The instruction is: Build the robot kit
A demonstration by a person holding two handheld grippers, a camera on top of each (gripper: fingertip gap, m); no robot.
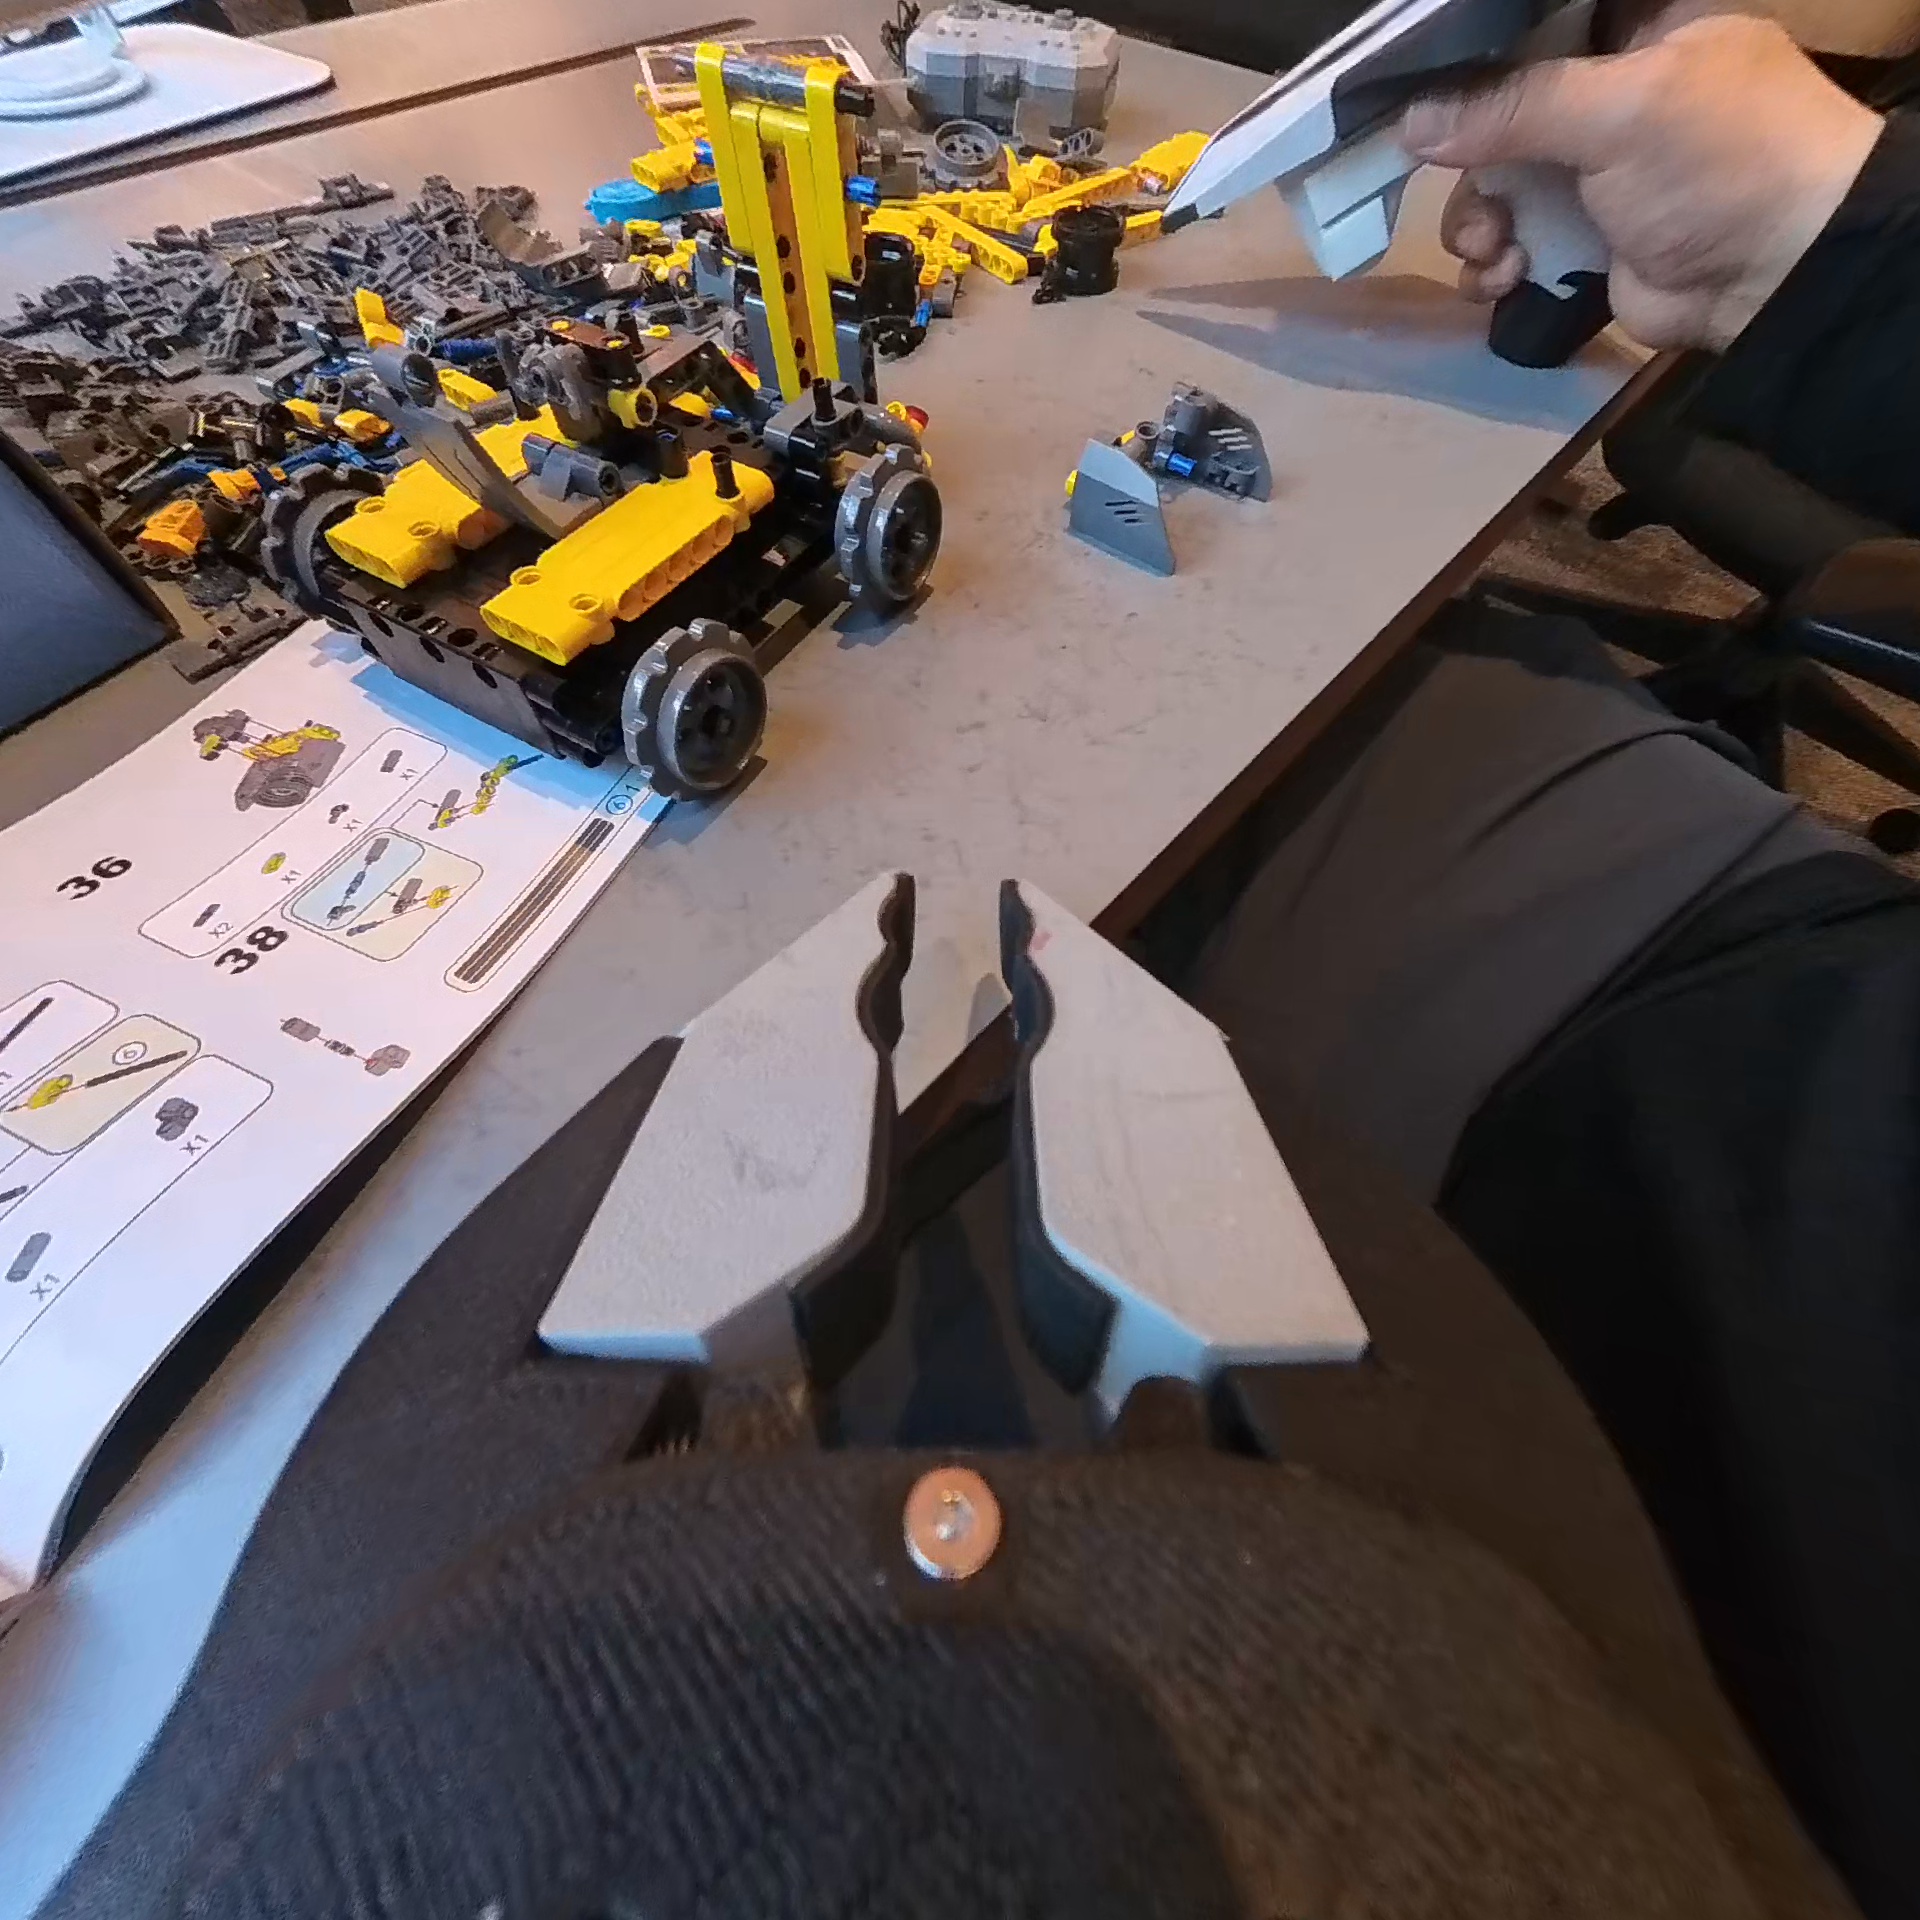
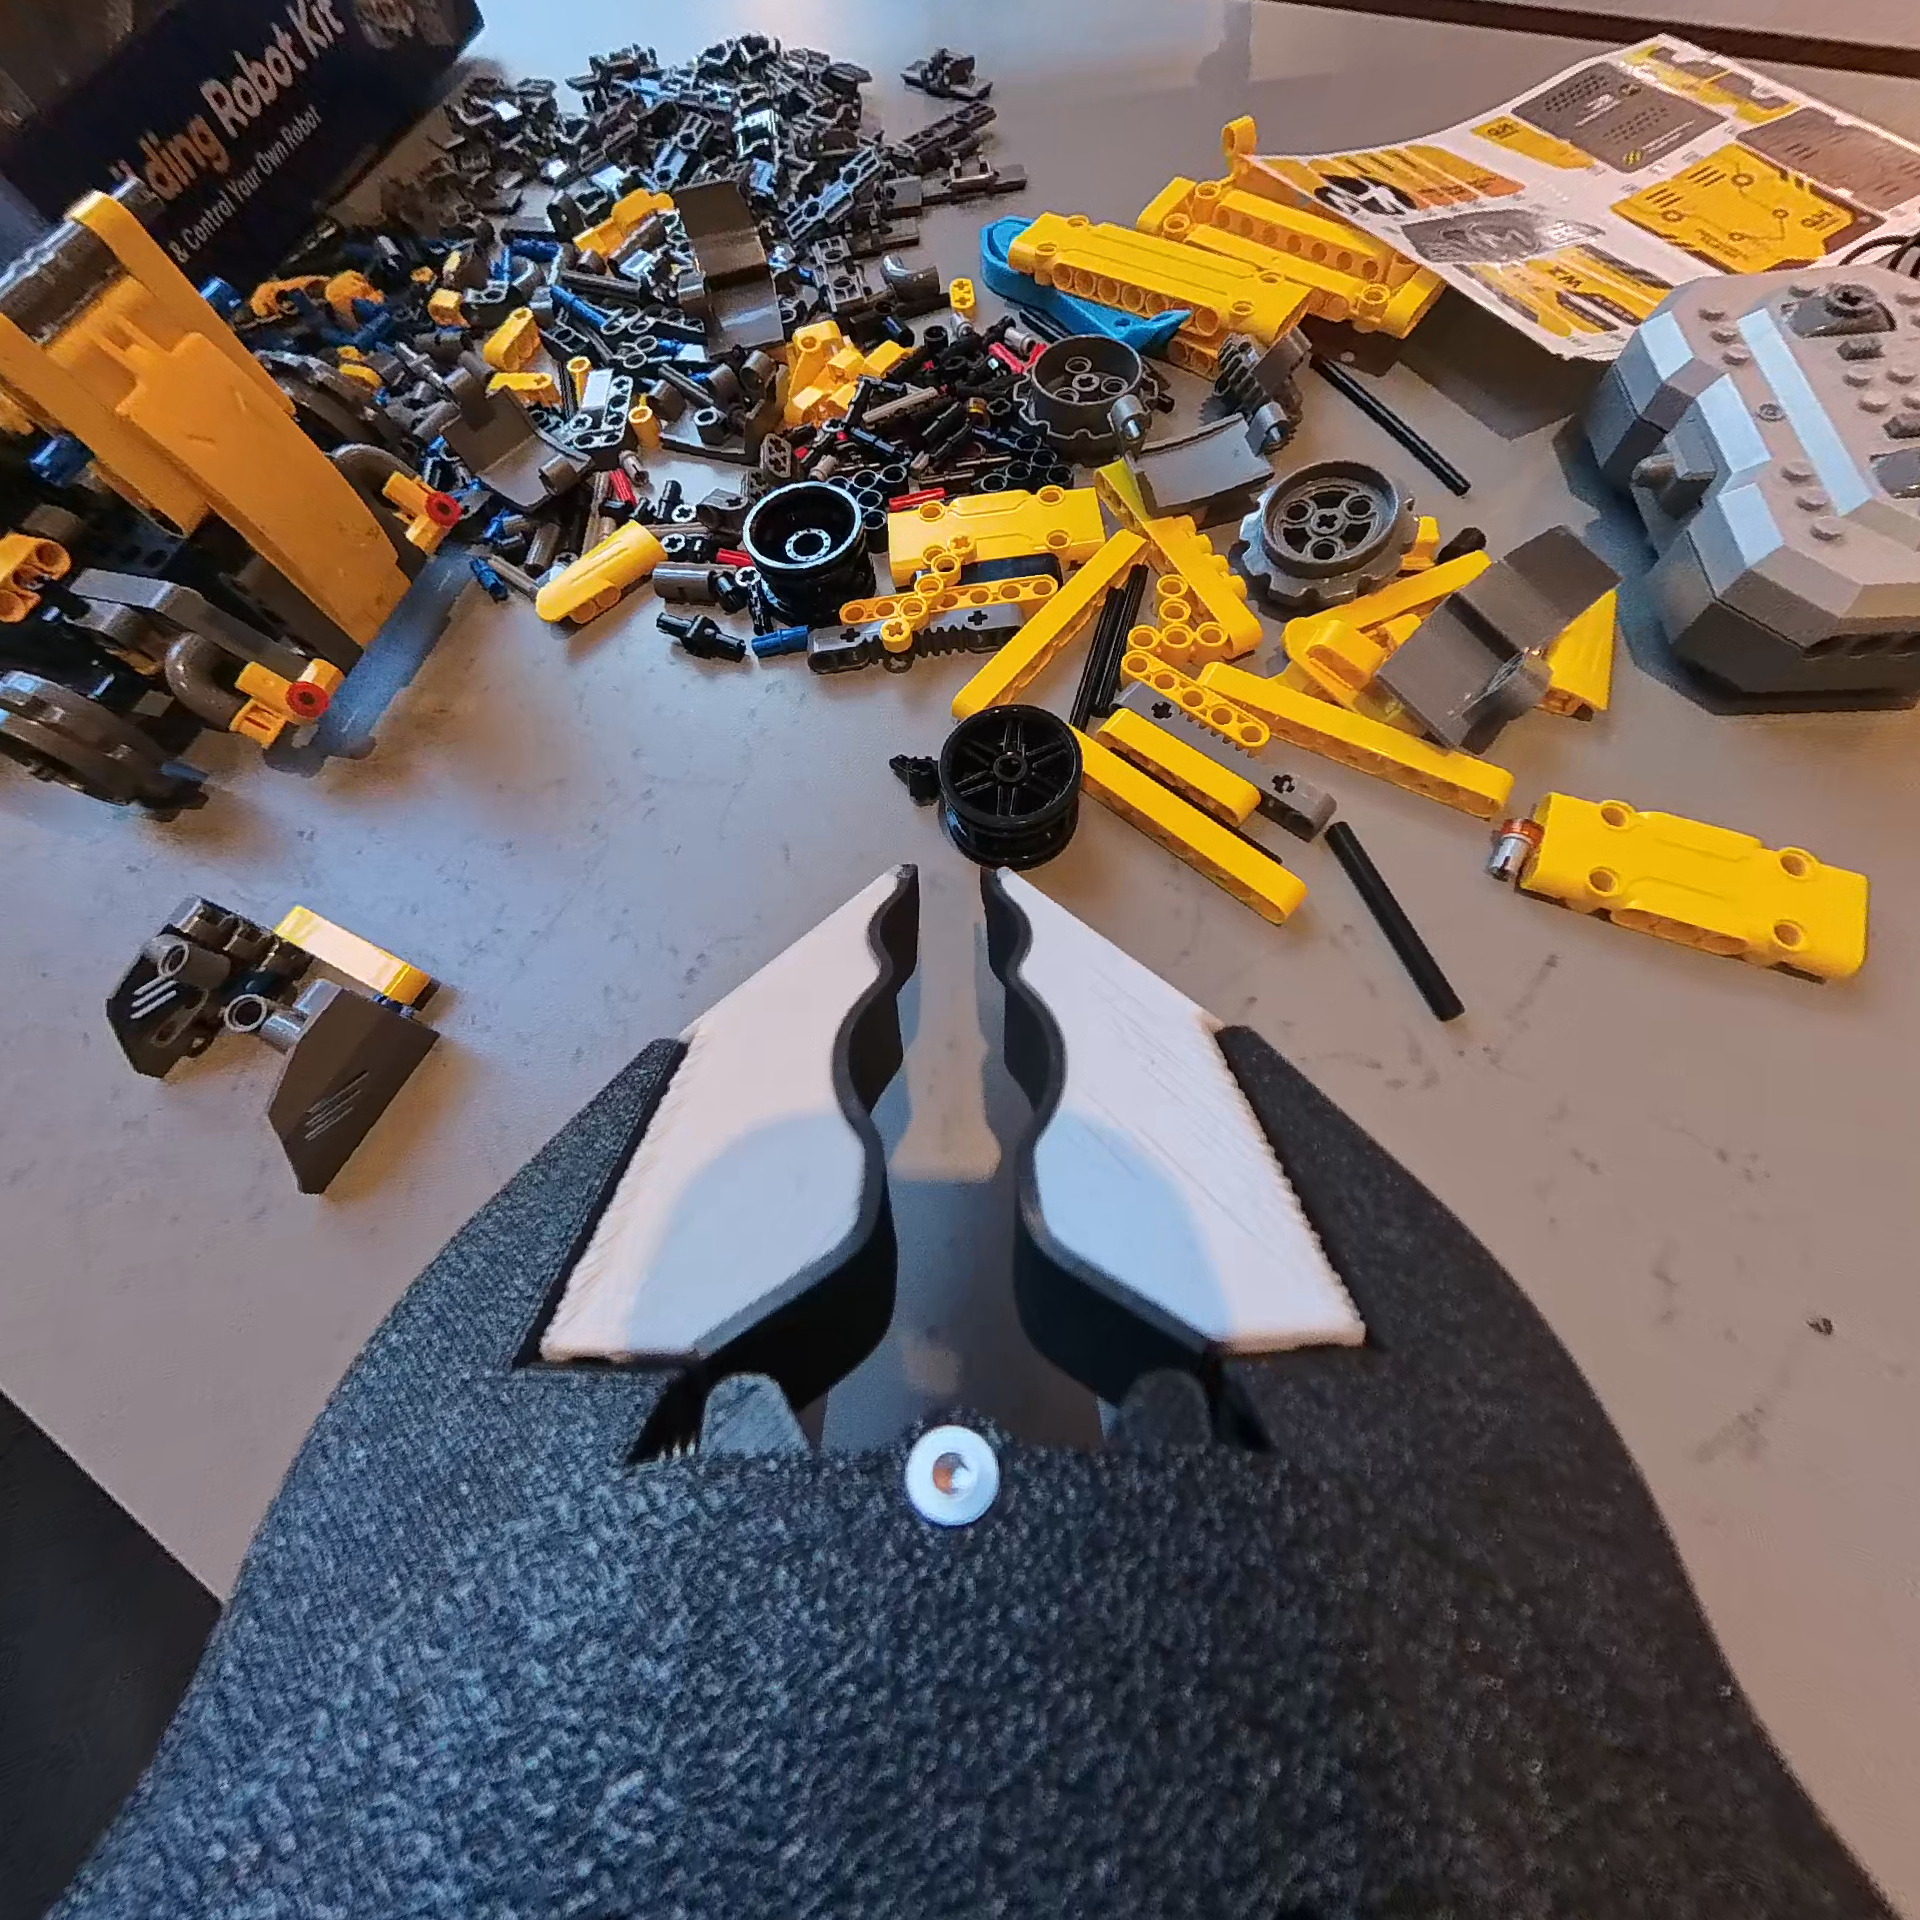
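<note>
My left gripper [image 1: 957, 896] hovers over the table's front edge, jaws a narrow gap apart with nothing between them. It is nearest the open instruction booklet [image 1: 260, 987] and the yellow and black wheeled model [image 1: 582, 551]. My right gripper [image 2: 950, 883] is narrowly open and empty, low over the table, its tips just short of a black wheel rim [image 2: 1008, 790]. It also shows in the left wrist view [image 1: 1195, 208], held in a hand, pointing at the yellow parts pile. A small grey sub-assembly [image 2: 270, 1018] lies to its left, also seen in the left wrist view [image 1: 1174, 468].
Loose yellow beams [image 2: 1195, 644], black and grey small parts [image 2: 727, 208] and a yellow block [image 2: 1694, 894] cover the far table. A grey hub block [image 2: 1766, 488], a sticker sheet [image 2: 1621, 187] and a dark box [image 2: 208, 114] stand behind. A person's legs [image 1: 1558, 987] are beside the edge.
</note>
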